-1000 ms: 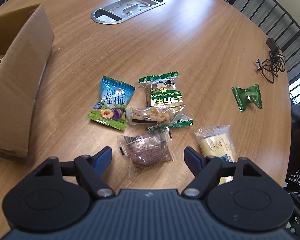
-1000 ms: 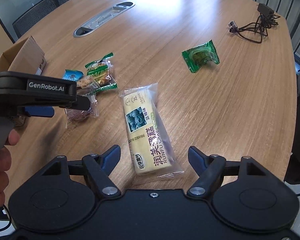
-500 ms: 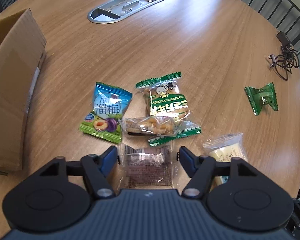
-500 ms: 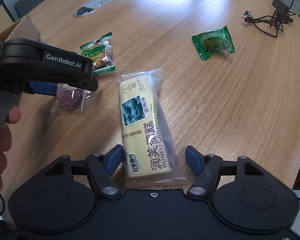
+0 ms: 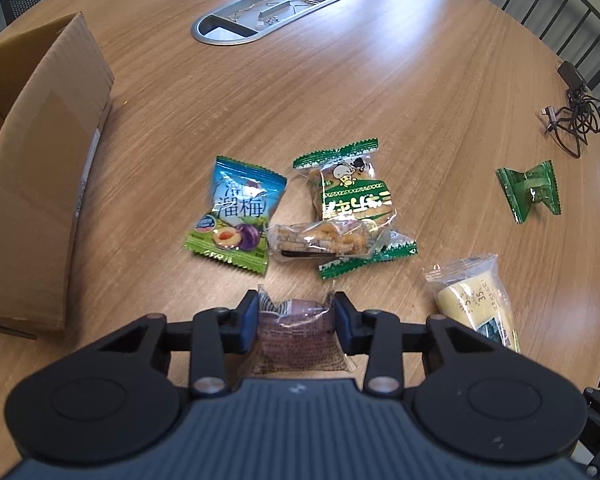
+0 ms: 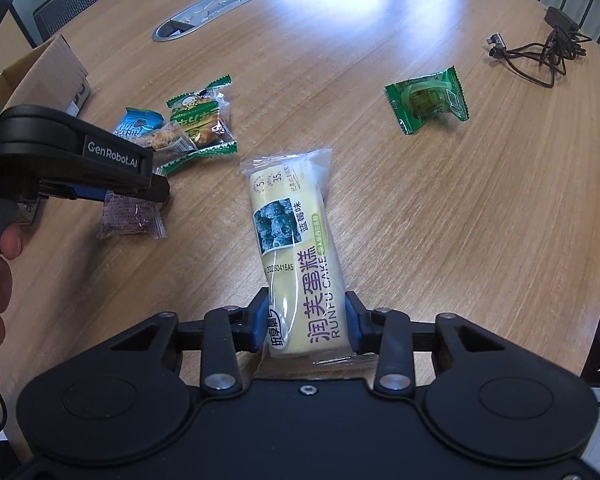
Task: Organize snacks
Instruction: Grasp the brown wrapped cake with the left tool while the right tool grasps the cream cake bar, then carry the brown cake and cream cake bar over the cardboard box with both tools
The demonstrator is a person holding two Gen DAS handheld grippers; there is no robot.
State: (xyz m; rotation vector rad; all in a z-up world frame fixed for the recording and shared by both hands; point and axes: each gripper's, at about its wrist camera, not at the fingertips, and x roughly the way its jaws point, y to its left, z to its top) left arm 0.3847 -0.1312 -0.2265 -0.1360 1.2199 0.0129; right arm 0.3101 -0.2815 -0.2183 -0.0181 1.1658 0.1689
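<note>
A: Left gripper (image 5: 296, 316)?
B: Pinching the clear purple-cake pack (image 5: 300, 328) at 6 o'clock; cardboard box (image 5: 40, 184) at 9.
A: Right gripper (image 6: 306, 326)?
B: Clamping the yellow cake bar (image 6: 296, 264); bare table (image 6: 440, 220) toward 2.

Tangled black cable (image 6: 540, 54) near the wooden table's (image 6: 420, 200) edge (metal grommet (image 5: 268, 12) mid-table).

My round wooden table (image 5: 400, 92) and what lies on it

On it I see a cardboard box (image 5: 40, 184) at my left, a plum candy packet (image 5: 238, 216), a green-edged biscuit pack (image 5: 352, 204) under a clear snack wrapper (image 5: 324, 238), a green packet (image 5: 528, 190), a coiled cable (image 5: 576, 120) and a metal cable hatch (image 5: 268, 12).
</note>
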